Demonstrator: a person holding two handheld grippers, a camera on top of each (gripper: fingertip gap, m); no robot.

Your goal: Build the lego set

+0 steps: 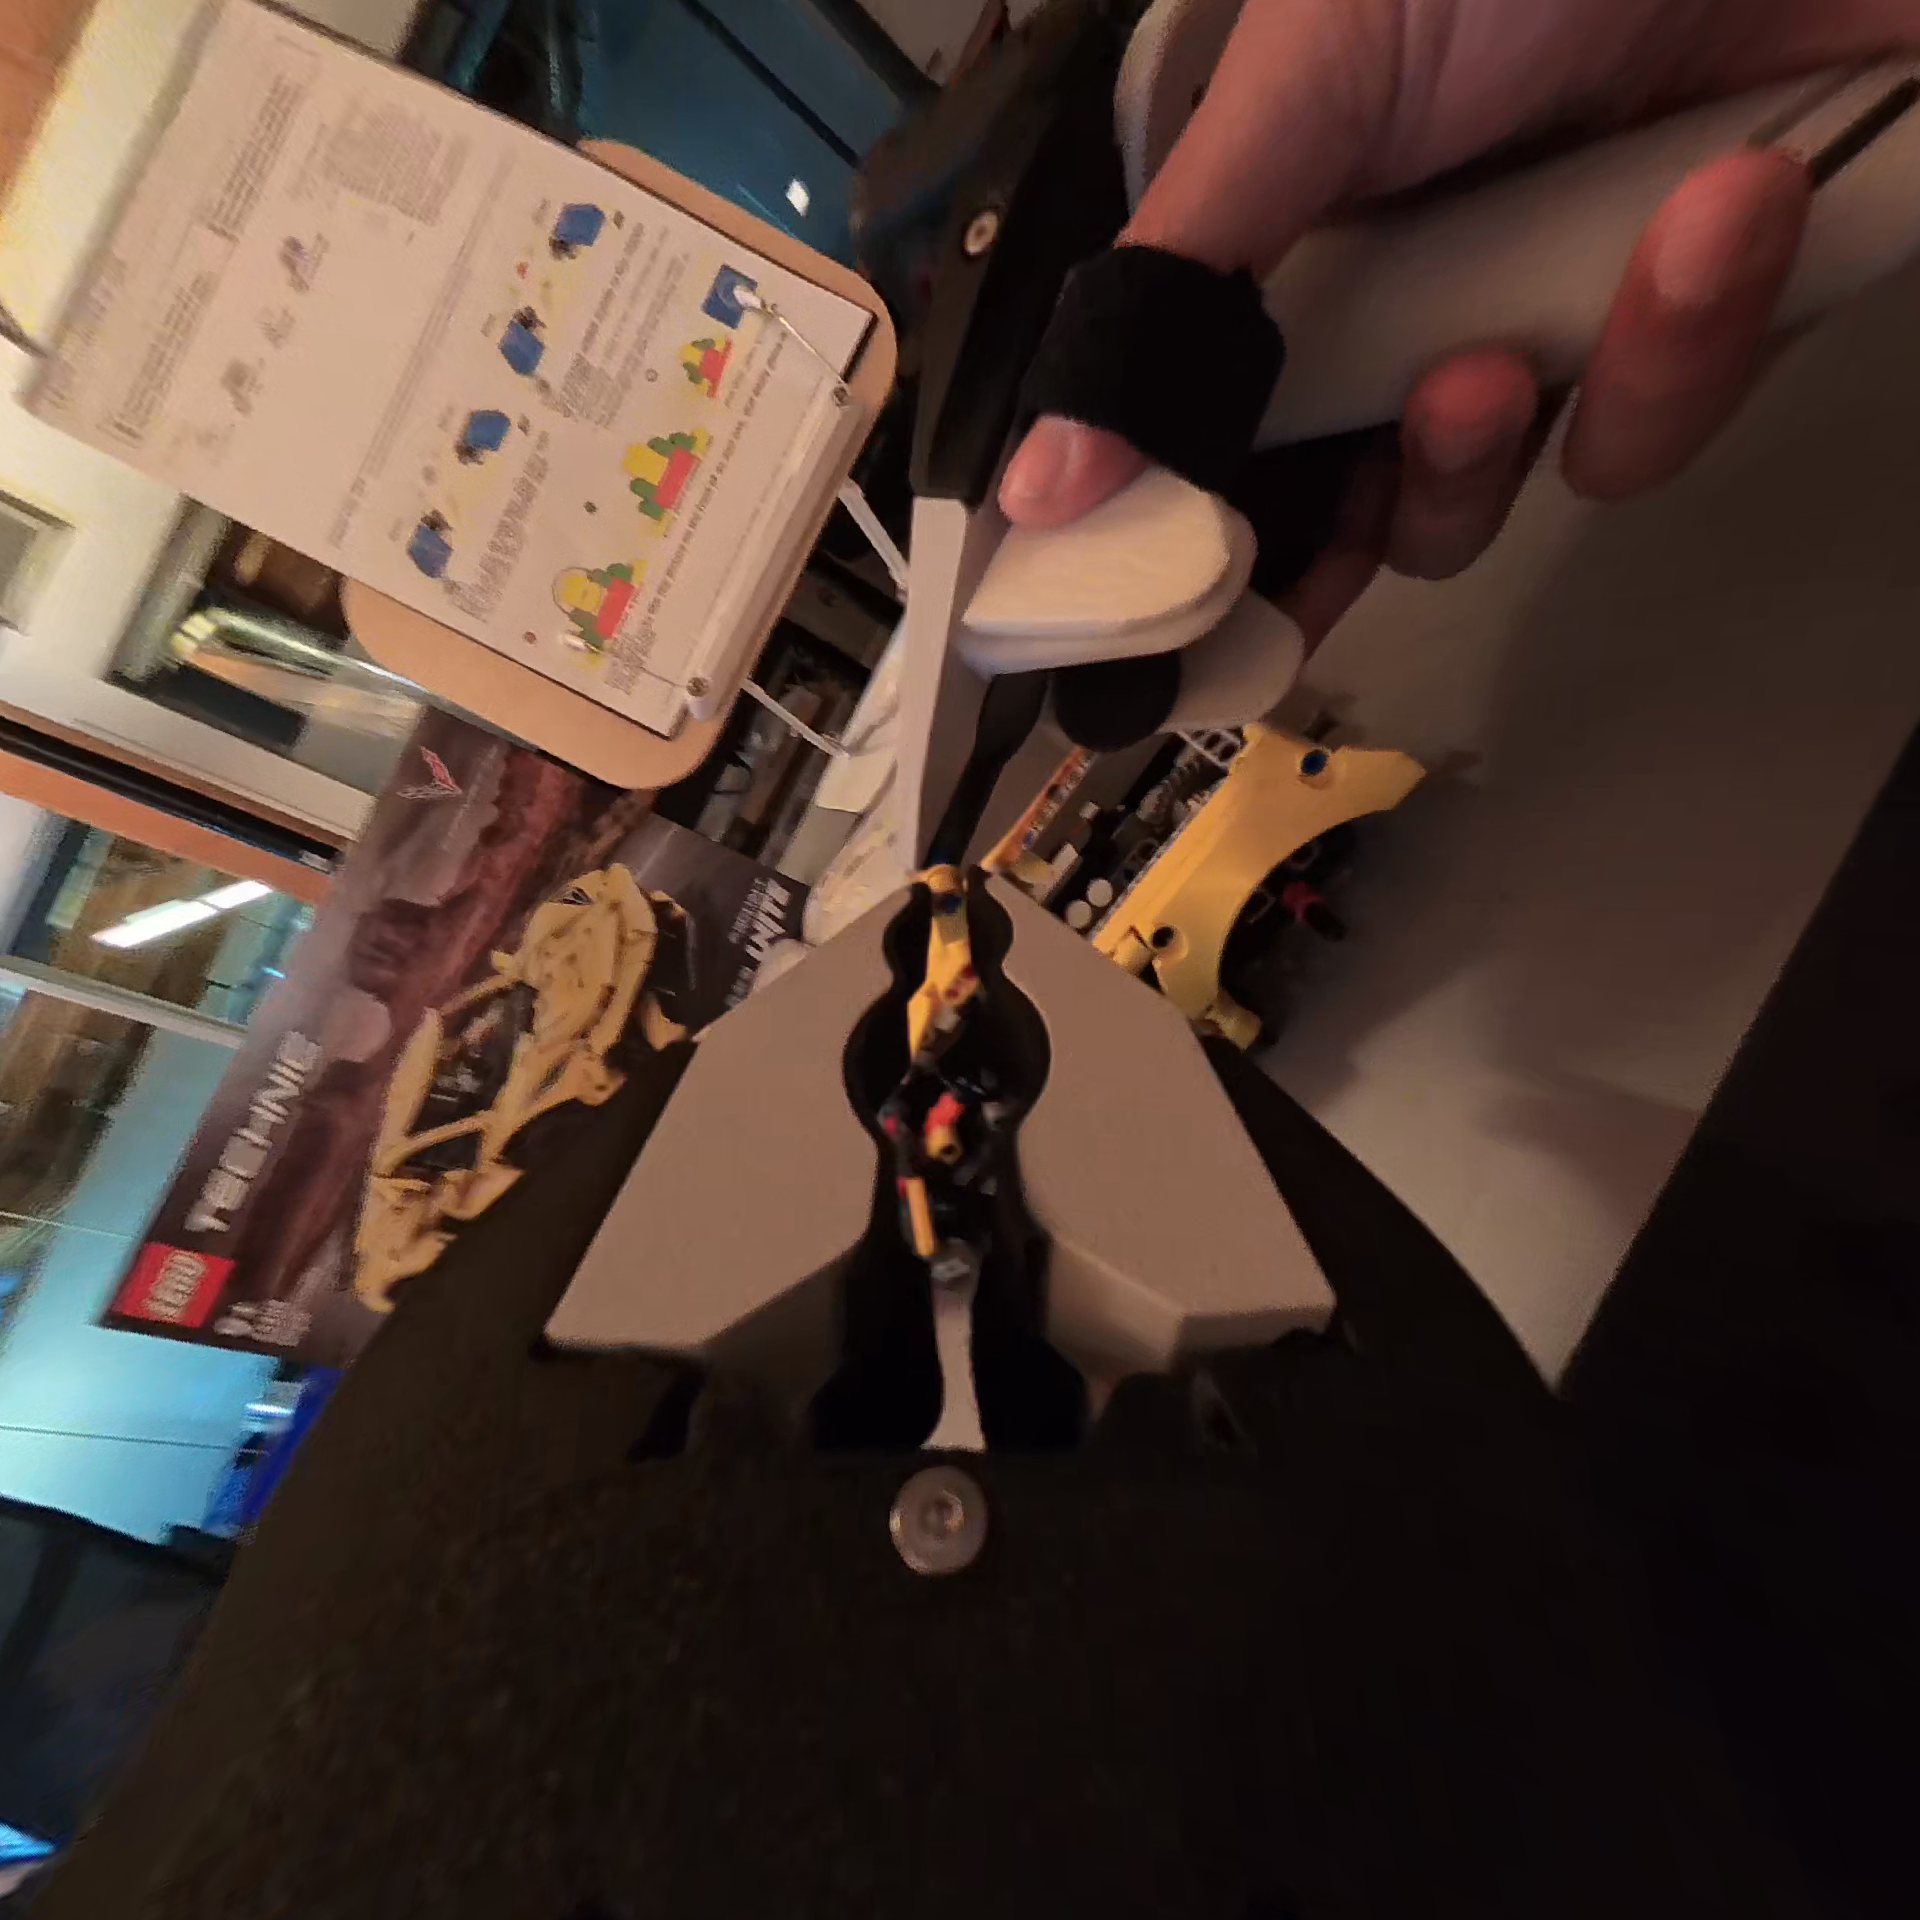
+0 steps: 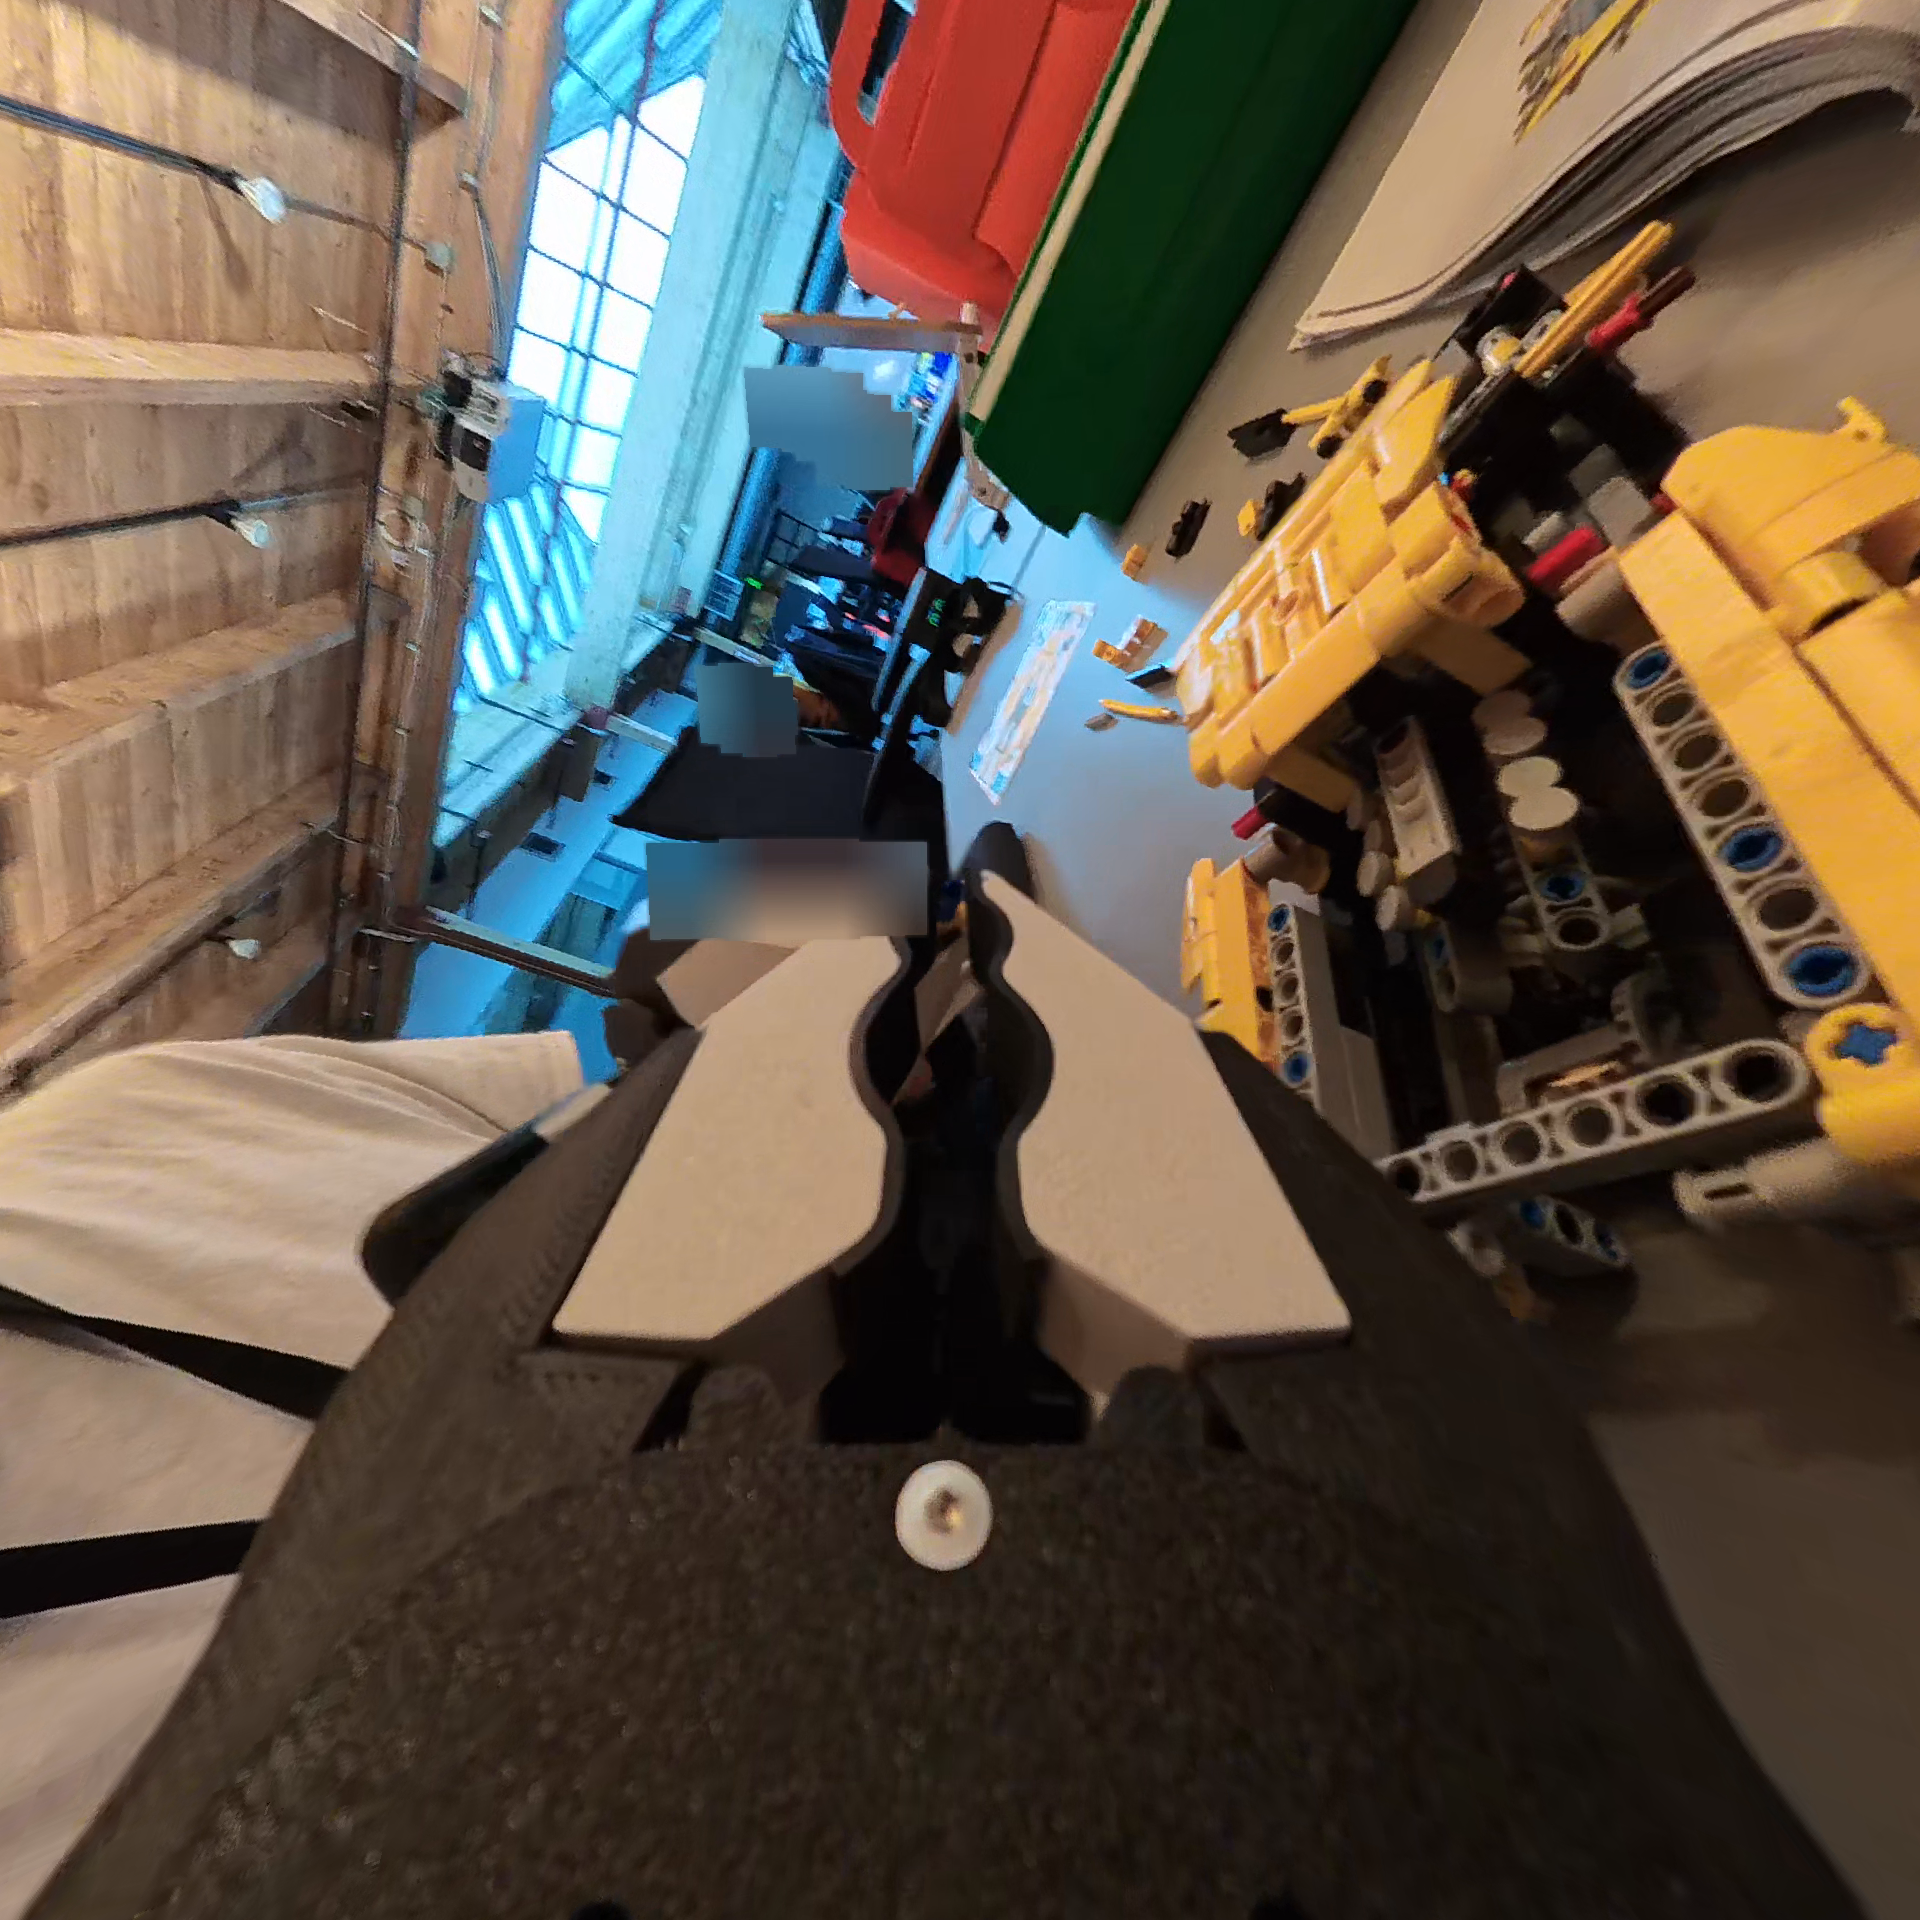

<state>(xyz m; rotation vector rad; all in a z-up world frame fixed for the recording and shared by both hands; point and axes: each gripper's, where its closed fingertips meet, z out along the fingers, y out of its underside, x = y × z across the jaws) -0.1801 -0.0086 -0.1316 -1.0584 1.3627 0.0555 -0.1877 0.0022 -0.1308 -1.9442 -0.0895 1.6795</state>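
While our left gripper is clamped on a small yellow-and-black subassembly, the right gripper sits nearly closed; whether it grips anything we cannot tell. The yellow car chassis lies just right of it. Judged step: mating subassembly to chassis; next needs alignment.

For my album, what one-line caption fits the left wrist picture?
Left tongs clamp a small yellow-and-black Lego piece, with the half-built yellow car behind.
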